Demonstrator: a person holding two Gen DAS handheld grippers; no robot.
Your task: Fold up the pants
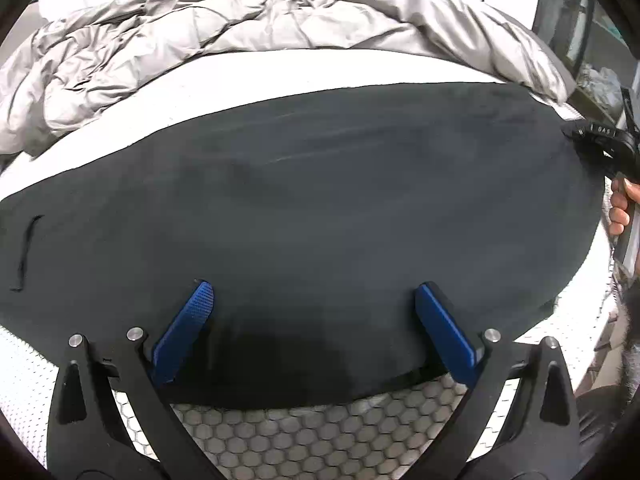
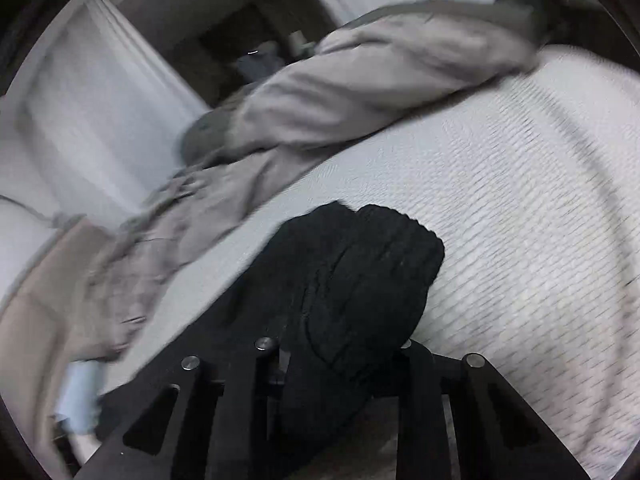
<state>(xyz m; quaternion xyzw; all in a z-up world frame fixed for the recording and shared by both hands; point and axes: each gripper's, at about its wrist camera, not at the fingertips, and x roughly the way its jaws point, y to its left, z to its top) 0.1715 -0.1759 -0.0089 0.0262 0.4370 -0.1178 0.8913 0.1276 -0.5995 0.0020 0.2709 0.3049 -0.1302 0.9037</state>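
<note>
Black pants (image 2: 360, 280) bunched in right gripper (image 2: 344, 364), left gripper (image 1: 314, 292) spread wide

My left gripper (image 1: 314, 292) points steeply downward; its jaws stand wide apart, and the blue pads (image 1: 442, 330) press on nothing. My right gripper (image 2: 340, 344) is tilted downward and rolled to one side; its jaws are drawn close together, clamping a bunched fold of the black pants (image 2: 360, 280). In the left wrist view, my right hand (image 1: 620, 212) shows at the right edge, fingers wrapped around its gripper handle.
</note>
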